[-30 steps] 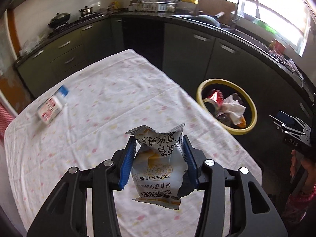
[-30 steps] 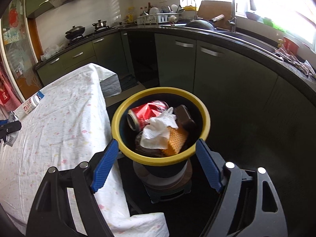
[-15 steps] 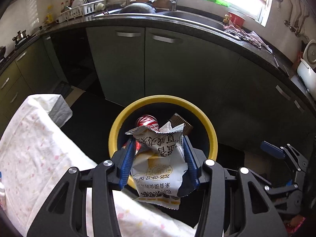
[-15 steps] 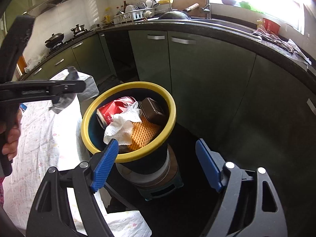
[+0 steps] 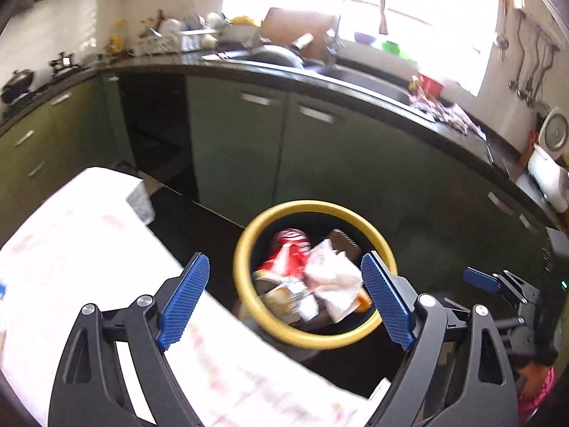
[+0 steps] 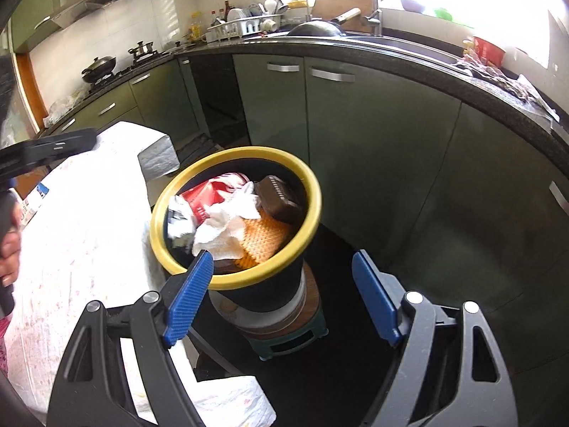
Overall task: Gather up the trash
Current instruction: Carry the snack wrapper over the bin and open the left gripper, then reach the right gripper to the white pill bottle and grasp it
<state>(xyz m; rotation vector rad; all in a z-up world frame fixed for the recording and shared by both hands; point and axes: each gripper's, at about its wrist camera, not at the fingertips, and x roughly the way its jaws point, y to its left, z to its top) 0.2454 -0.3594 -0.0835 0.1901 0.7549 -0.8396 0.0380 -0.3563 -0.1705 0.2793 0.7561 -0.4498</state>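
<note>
Now my left claw (image 5: 284, 306) stands wide with nothing between its blue pads, its jaws having just been opening. Beyond it, the white-and-yellow snack wrapper (image 5: 288, 293) lies in the dark, yellow-rimmed round bin (image 5: 245, 242), beside a crushed red can (image 5: 290, 245) and crumpled white tissue (image 5: 334, 277). My right claw (image 6: 281, 297) is wide and empty too, near the bin, which stands just beside the white floral-clothed surface (image 6: 89, 213).
</note>
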